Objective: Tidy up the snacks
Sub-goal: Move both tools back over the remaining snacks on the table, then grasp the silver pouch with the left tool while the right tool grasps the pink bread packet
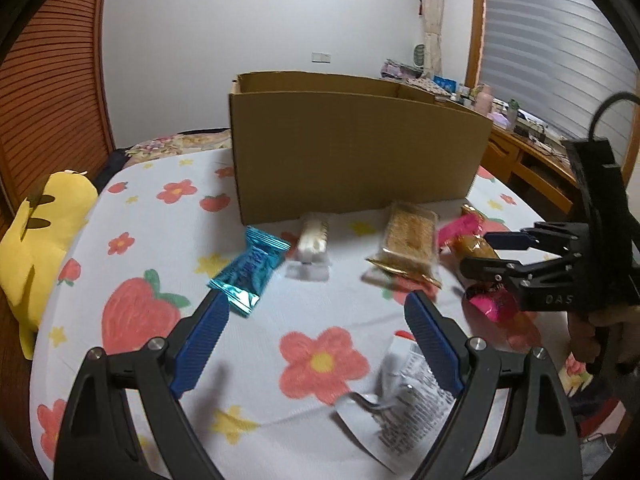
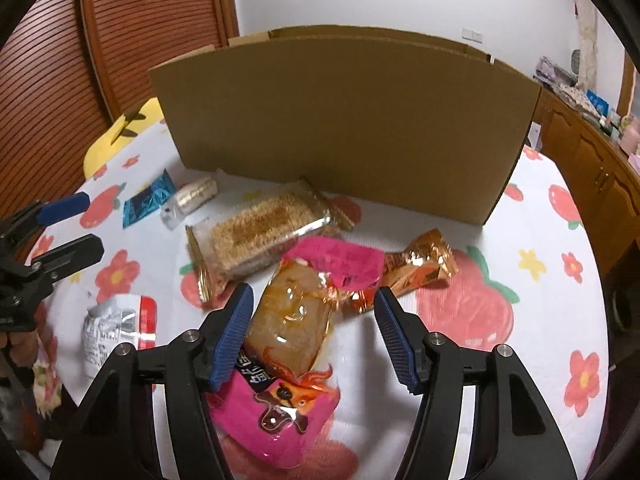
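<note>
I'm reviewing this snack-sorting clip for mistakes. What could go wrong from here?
The right gripper straddles the pink-wrapped cake, which touches the orange candy; closing may drag both. The cardboard box has a tall front wall, so a low carry could hit it.

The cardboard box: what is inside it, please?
Only the upper inner walls of the cardboard box show above its rim. Its tall front wall hides the floor and any contents. The snacks in view, such as the blue packet, all lie outside on the sheet.
</note>
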Available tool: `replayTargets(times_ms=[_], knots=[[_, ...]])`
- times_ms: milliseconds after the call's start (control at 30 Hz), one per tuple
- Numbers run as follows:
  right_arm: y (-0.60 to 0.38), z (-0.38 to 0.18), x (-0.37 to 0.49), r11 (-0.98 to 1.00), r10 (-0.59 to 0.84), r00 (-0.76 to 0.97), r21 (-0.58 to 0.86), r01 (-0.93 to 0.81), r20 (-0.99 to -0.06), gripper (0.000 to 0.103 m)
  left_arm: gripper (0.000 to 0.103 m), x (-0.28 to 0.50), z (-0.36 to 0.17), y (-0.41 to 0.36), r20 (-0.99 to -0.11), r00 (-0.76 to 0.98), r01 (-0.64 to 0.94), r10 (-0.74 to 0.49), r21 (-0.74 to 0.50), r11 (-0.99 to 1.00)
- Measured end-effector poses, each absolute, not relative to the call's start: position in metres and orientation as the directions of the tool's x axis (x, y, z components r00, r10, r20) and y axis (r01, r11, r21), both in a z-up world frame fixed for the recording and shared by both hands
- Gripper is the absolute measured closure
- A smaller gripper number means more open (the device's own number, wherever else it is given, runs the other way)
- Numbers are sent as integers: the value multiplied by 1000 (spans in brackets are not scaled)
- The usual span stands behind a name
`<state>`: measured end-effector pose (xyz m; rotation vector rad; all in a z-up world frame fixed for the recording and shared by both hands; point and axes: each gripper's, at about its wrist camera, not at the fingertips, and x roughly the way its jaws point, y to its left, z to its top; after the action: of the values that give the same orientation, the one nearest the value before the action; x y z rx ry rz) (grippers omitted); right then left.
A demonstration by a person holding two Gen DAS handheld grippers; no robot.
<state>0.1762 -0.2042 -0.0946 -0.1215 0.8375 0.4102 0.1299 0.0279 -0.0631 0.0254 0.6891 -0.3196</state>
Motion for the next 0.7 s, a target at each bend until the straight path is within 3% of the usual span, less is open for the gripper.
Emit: replayTargets(times_ms=[67, 233, 700], knots=[[-206, -97, 177, 915, 306, 586, 61, -399, -750, 39, 13, 128, -63, 25, -634, 717, 311, -289, -79, 947], [-211, -101, 179, 910, 320, 566, 80, -407, -760, 57, 13, 120, -64, 17, -647, 701, 343, -300, -63, 937], [-248, -84, 150, 906, 356, 598, 107, -410, -719, 60, 13, 89, -66, 2, -701, 628, 451, -338, -26, 892]])
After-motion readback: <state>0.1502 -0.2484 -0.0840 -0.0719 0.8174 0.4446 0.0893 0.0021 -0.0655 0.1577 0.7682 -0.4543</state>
